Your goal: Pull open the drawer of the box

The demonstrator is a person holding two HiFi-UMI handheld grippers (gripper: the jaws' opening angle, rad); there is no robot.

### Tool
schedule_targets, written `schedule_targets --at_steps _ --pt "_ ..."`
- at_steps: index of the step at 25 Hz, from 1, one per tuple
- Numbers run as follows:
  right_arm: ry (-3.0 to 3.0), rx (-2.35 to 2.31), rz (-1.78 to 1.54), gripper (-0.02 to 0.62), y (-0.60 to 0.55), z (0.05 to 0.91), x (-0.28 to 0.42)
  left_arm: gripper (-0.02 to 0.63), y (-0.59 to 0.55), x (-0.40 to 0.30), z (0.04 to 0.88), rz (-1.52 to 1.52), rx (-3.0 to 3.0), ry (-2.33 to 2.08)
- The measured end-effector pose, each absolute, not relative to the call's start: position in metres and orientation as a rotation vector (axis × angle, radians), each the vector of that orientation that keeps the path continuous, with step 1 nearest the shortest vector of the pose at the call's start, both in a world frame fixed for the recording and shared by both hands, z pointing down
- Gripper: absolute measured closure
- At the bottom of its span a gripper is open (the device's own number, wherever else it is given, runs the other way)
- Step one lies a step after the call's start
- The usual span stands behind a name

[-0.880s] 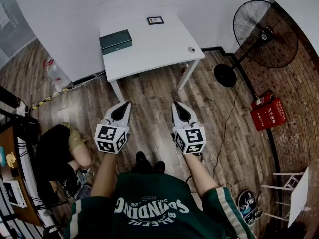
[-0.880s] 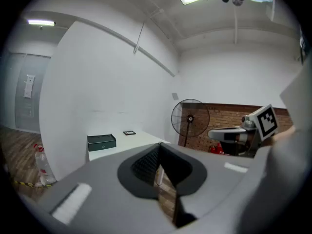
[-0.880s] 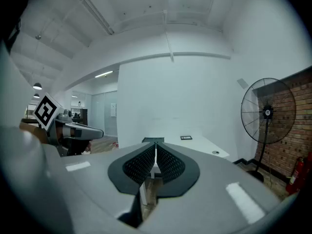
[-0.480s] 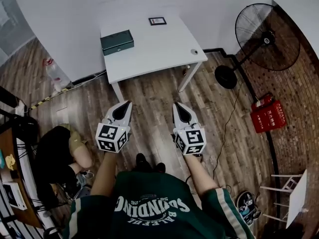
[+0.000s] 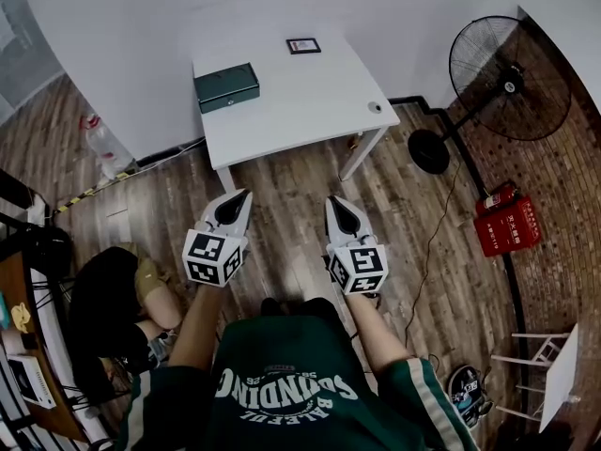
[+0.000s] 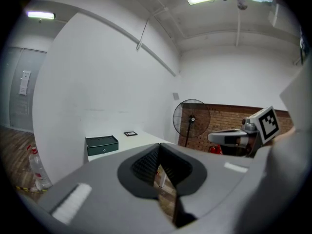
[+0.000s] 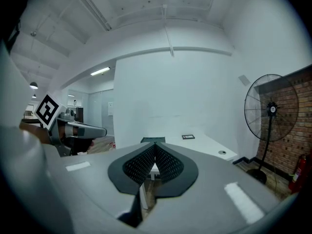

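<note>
Both grippers are hanging in the air over the wooden floor (image 5: 291,172), side by side and well short of the table (image 5: 300,111).

Left gripper (image 5: 241,195): I'm reading its jaws as closed in its own view. The tips are meeting and nothing is sitting between them; only floor is showing through the slit lower down.

Right gripper (image 5: 331,199): same picture. The jaws are coming together at the tips and holding nothing.

Each gripper is showing up at the edge of the other's view, marker cube facing in.

The box (image 5: 226,86) is sitting on the table's far left part, close to the left edge and near the wall. It's dark green and is looking shut, with the front face flush and a small pale spot in its middle. Both grippers are pointing roughly toward the table and are well apart from the box. In the right gripper view the box is peeking out just above the jaw tips.

Also on the table:
- A small black framed plate (image 5: 303,46) is lying at the far edge, right of the box and apart from it.
- A small round thing (image 5: 376,107) is sitting near the right front corner.

A pedestal fan (image 5: 507,75) is standing on the floor right of the table, and a red case (image 5: 507,224) is lying by the brick wall. A person (image 5: 117,299) in dark clothes is sitting low at the left.
</note>
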State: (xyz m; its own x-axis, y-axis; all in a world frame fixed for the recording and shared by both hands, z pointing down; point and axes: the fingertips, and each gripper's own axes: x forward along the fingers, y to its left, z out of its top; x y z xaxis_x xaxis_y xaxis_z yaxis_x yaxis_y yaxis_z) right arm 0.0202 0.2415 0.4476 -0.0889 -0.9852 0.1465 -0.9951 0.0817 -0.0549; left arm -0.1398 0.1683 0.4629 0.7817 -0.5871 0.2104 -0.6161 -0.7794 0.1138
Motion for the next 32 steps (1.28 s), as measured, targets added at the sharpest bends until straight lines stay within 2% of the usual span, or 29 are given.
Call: schedule_targets --at_steps 15,32 --pt "-2.270 2.023 0.218 0.594 0.156 0.468 0.047 0.554 0.095 -0.113 0.483 0.296 2.760 -0.982" --pt "-2.520 1.676 0.246 0.594 -0.059 0.461 0.118 0.554 -0.076 -0.050 0.484 0.292 2.554 -1.328"
